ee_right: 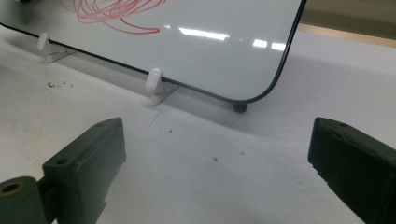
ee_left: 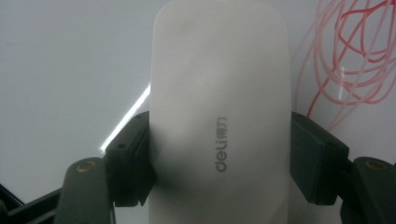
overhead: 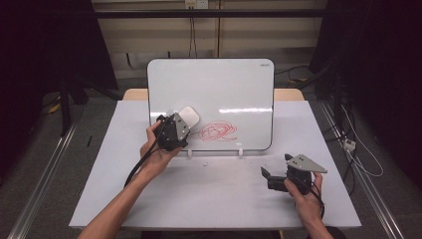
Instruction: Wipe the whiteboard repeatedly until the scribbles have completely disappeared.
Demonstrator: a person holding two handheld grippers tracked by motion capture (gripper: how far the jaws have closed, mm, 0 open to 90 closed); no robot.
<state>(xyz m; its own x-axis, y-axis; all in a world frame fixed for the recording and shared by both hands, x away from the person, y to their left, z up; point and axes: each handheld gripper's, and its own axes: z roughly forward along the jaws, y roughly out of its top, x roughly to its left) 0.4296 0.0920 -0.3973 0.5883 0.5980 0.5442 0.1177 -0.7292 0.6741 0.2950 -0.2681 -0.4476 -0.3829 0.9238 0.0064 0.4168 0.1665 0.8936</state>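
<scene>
A whiteboard (overhead: 219,84) stands upright on small white feet at the back of the table, with a red scribble (overhead: 218,131) low on its face. My left gripper (overhead: 180,123) is shut on a white eraser (overhead: 189,116) and holds it against the board just left of the scribble. In the left gripper view the eraser (ee_left: 219,116) sits between both jaws, with the red scribble (ee_left: 355,56) to its right. My right gripper (overhead: 268,175) rests low over the table at the front right, open and holding nothing. Its view shows the board's lower right corner (ee_right: 261,88).
The white table (overhead: 214,189) has bare room in front of the board. White clip feet (ee_right: 154,86) hold the board's lower edge. Small dark specks lie on the table near the feet. Cables lie on the floor at the right (overhead: 358,154).
</scene>
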